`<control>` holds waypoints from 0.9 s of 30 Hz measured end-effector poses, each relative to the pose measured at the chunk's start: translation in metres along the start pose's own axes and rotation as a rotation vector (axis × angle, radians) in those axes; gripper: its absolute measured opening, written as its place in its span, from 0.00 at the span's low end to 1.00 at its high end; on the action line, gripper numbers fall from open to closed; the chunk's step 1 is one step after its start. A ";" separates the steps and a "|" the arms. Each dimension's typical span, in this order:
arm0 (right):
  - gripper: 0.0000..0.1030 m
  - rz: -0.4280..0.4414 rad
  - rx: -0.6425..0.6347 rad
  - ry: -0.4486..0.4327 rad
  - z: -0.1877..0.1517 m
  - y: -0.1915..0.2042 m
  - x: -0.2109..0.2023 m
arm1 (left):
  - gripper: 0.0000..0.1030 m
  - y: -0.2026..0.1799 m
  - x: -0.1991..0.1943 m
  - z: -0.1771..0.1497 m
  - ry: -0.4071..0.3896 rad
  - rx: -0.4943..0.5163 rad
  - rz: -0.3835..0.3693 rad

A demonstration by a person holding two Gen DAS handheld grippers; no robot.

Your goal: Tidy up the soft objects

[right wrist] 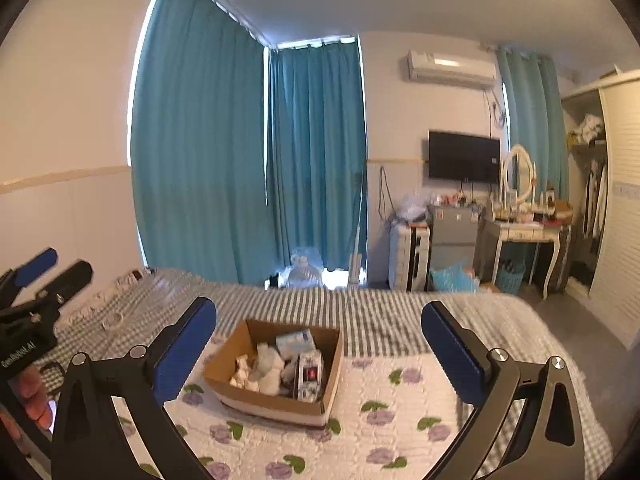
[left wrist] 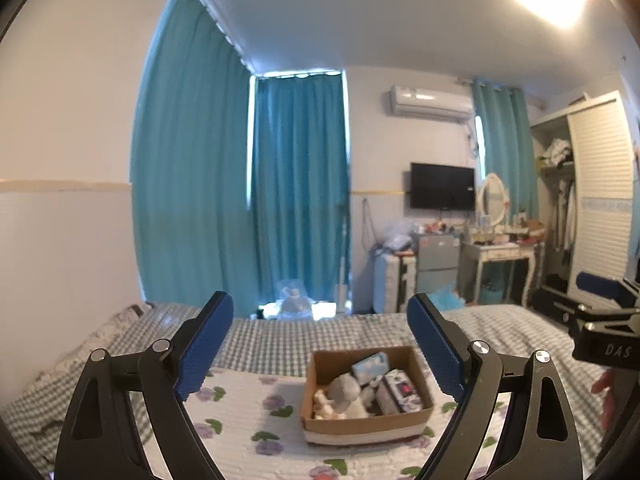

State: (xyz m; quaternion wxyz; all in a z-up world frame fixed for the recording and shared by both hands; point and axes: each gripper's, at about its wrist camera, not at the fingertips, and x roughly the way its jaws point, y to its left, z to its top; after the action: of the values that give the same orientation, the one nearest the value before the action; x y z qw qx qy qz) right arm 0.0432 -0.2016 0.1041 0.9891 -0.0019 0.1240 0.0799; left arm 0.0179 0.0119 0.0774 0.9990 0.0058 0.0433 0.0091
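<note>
The bed (left wrist: 280, 340) fills the lower part of both my views, covered in a grey-and-white checked sheet that runs to its far edge. Over the near part lies a white quilt (right wrist: 360, 432) printed with purple flowers and green leaves; its far edge ends just behind the box.

On that quilt, near its far edge, stands an open cardboard box (left wrist: 362, 426) with a striped band around its base. The soft things lie inside it. A grey-and-white plush toy (left wrist: 344, 394) sits against the box's near-left side, with a small cream plush piece (left wrist: 322, 402) beside it. A pale blue tissue pack (left wrist: 370, 365) rests toward the far wall of the box, and a patterned pouch (left wrist: 400, 392) with a red mark lies along the right side.

My left claw (left wrist: 320, 354) is released, its blue pads spread wide with nothing between them; in its own view the box shows in the gap, beyond the fingertips and apart from them. My right claw (right wrist: 318, 354) is also released, pads spread to either side of the box as its own view sees it, gripping nothing and touching nothing.

From the left wrist view the right claw shows at the right edge, with fingers of my hand (left wrist: 604, 396) below it. From the right wrist view my other hand (right wrist: 34, 400) shows at the left edge.
</note>
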 end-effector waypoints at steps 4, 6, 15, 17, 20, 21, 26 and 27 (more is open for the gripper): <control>1.00 -0.015 0.000 0.032 -0.035 -0.002 0.025 | 0.87 0.003 0.025 -0.030 0.079 -0.024 0.011; 1.00 -0.012 0.017 0.041 -0.051 -0.005 0.035 | 0.87 0.003 0.035 -0.046 0.112 -0.025 0.022; 1.00 -0.013 0.050 0.122 -0.090 -0.013 0.070 | 0.87 -0.011 0.048 -0.079 0.177 -0.001 0.008; 1.00 -0.006 0.044 0.125 -0.092 -0.011 0.073 | 0.87 -0.011 0.048 -0.082 0.182 0.002 0.008; 1.00 -0.002 0.032 0.124 -0.092 -0.007 0.073 | 0.87 -0.008 0.050 -0.084 0.196 -0.015 -0.004; 1.00 -0.003 0.028 0.124 -0.092 -0.005 0.074 | 0.87 -0.007 0.052 -0.084 0.202 -0.018 -0.005; 1.00 0.003 0.035 0.129 -0.092 -0.002 0.076 | 0.87 -0.005 0.052 -0.083 0.216 -0.029 -0.023; 1.00 0.003 0.033 0.129 -0.092 -0.001 0.076 | 0.87 -0.005 0.053 -0.084 0.219 -0.032 -0.025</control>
State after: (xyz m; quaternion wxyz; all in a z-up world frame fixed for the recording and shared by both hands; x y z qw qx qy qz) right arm 0.0936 -0.1930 -0.0034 0.9788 0.0096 0.1886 0.0790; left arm 0.0633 0.0085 -0.0104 0.9883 -0.0117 0.1521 -0.0024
